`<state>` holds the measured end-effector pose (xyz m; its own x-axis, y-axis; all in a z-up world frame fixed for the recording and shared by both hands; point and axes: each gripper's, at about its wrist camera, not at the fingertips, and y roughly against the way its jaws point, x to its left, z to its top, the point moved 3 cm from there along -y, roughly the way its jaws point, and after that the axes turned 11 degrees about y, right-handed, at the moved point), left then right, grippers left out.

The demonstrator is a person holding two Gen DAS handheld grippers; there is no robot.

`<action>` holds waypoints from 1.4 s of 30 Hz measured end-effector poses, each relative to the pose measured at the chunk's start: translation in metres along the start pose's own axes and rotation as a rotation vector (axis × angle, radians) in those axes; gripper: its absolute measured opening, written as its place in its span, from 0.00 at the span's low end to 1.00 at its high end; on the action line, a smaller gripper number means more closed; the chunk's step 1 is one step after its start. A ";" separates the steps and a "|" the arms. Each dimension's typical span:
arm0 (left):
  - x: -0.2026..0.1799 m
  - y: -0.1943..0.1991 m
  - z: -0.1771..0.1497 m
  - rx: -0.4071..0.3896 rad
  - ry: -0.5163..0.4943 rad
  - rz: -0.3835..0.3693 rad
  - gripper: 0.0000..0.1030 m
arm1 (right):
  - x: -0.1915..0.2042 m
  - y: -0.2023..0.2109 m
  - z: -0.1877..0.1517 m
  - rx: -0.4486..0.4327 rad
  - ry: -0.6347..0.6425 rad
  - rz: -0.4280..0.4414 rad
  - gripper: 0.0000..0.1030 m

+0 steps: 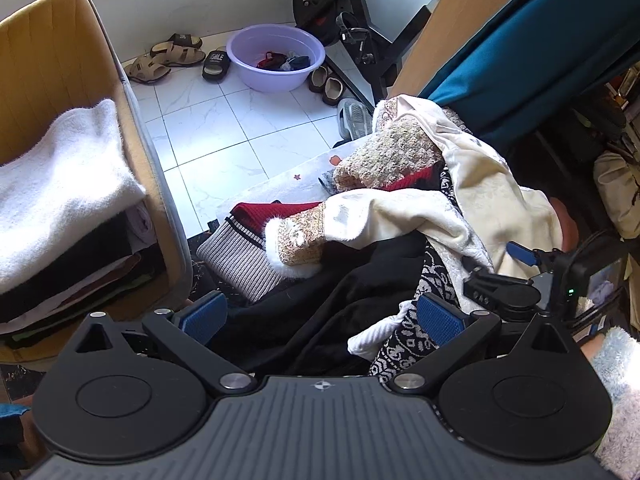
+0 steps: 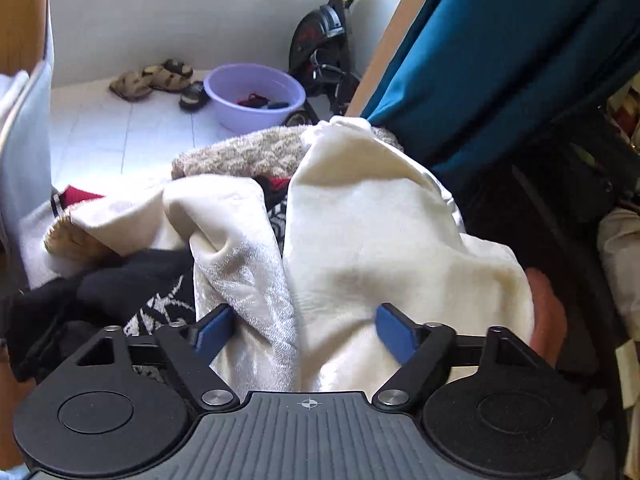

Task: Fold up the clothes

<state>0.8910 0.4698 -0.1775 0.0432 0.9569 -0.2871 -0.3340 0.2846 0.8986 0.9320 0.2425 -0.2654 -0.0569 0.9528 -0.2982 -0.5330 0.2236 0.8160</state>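
A heap of unfolded clothes fills both views. On top lies a cream velvet garment (image 2: 380,232) with a gold sequined, fur-trimmed cuff (image 1: 298,240). Under it are a red and grey knit (image 1: 244,248), a black garment (image 1: 320,320) and a black-and-white patterned knit (image 1: 404,344). My left gripper (image 1: 322,318) is open just above the black garment, holding nothing. My right gripper (image 2: 305,332) is open too, its blue pads (image 2: 396,332) wide apart, with cream fabric bulging up between them. One of its pads (image 1: 522,254) shows at the cream garment's right edge.
A yellow chair (image 1: 52,52) at the left holds a stack of folded clothes (image 1: 60,200). On the tiled floor behind stand a purple basin (image 1: 276,56), sandals (image 1: 168,58) and an exercise bike (image 1: 332,0). Teal fabric (image 1: 520,48) hangs at the right. A fuzzy sleeve (image 1: 620,380) shows at the right edge.
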 end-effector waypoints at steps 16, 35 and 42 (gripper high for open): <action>-0.045 -0.035 -0.020 -0.008 -0.150 -0.028 1.00 | -0.146 0.091 -0.103 -0.111 -0.600 -0.019 0.03; 0.004 0.016 -0.034 -0.103 -0.065 0.073 1.00 | 0.045 -0.019 0.047 -0.046 0.101 0.084 0.27; -0.007 0.011 -0.026 -0.106 -0.090 0.045 1.00 | -0.035 0.033 0.018 -0.252 -0.414 0.208 0.10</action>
<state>0.8627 0.4648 -0.1748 0.1087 0.9711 -0.2123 -0.4351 0.2385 0.8682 0.9313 0.2203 -0.2190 0.1282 0.9845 0.1194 -0.7356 0.0137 0.6773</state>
